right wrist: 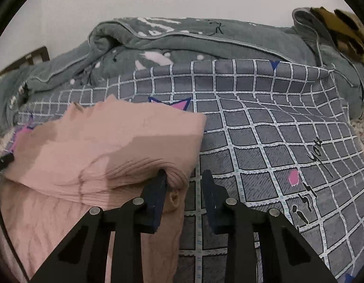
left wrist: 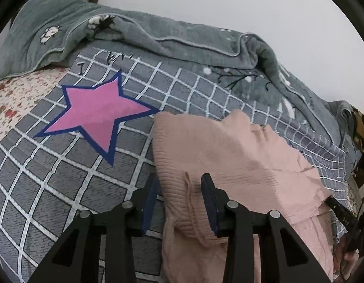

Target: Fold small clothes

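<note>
step: mid-fold of pink garment (left wrist: 229,155) on bed (left wrist: 64,188) | left claw (left wrist: 179,202) narrow, pinching hem | right claw (right wrist: 184,195) narrow, corner beside one pad, grip unclear | next: secure corner, fold over evenly

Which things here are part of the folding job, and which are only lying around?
Part of the job:
- pink garment
- left tongs, garment's ribbed edge between them
- right tongs, at the garment's other corner

Only lying around:
- checked sheet with pink star
- grey-green blanket
- floral cover
- brown patterned cloth
</note>
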Motion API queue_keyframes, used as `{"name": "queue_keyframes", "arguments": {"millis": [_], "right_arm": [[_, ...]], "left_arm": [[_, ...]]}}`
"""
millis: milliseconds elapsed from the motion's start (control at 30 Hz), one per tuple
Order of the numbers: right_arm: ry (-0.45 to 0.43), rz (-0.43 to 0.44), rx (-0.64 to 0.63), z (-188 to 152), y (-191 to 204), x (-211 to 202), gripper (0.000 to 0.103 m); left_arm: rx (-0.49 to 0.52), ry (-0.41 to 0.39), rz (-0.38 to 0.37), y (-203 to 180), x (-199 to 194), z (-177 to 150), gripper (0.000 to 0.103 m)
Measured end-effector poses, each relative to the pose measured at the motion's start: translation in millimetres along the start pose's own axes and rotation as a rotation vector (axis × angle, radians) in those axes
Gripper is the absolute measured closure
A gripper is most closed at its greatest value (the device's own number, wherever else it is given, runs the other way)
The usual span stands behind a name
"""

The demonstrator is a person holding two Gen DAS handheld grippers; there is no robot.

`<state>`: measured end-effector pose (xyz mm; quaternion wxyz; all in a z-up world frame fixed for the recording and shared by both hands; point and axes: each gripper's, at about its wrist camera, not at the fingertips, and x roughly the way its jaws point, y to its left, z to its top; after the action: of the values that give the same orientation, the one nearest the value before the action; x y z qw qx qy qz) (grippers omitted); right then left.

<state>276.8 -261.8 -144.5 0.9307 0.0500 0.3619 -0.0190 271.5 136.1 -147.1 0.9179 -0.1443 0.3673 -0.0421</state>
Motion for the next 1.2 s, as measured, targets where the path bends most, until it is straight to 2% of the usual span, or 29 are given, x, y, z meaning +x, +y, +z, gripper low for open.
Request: {"name": "queue_keyframes", "arguments": {"millis": [133,200,300,400,433,467,500,567,600,733,833,1033,1133,1200], "right_arm": [[-0.014,0.042,-0.021,-3,3,-3,0.068],[-0.045,0.069,-0.009,-4,1,-11,0.065],[-0.112,0.085,0.023,-4,-5,-26,0.053],[-0.143,0.094,0.032,-4,-7,-32,0.053],[-0.138,0.09,0.03,-4,-6,-30,0.053],[-0.13,0.086,0.027,-4,-5,-28,0.053],[-0.12,0.083,0.022,-4,-4,-26,0.053],[-0.104,0.073,0.011,-4,-1,-22,0.053],[-0.099,0.066,0.007,-4,0,-21,0.053],[-0.062,0.028,0.007,-5,0,-12,0.053],[-0.08,0.031,0.029,-4,-5,-14,0.053],[-0.037,0.013,0.07,-3,-12,-4,0.053],[0.005,-0.023,0.044,-4,-6,3,0.053],[0.0,-0.03,0.032,-5,-5,2,0.053]], "left_arm": [[0.024,-0.002,-0.031,-8,2,0,0.068],[0.035,0.009,-0.011,-11,7,-1,0.068],[0.044,0.032,0.014,-13,16,-2,0.068],[0.055,0.038,0.019,-14,19,-1,0.068],[0.06,0.037,0.02,-14,20,-1,0.075],[0.068,0.035,0.027,-15,20,-1,0.087],[0.085,0.028,0.031,-16,20,0,0.093],[0.119,-0.011,0.038,-20,16,2,0.094],[0.123,-0.034,0.041,-22,13,4,0.098],[0.069,-0.108,0.019,-18,7,18,0.098],[0.037,-0.129,0.021,-18,8,24,0.098],[0.082,-0.06,0.117,-25,29,22,0.097],[0.081,-0.025,0.131,-23,33,18,0.095],[0.076,-0.018,0.124,-21,31,15,0.094]]}}
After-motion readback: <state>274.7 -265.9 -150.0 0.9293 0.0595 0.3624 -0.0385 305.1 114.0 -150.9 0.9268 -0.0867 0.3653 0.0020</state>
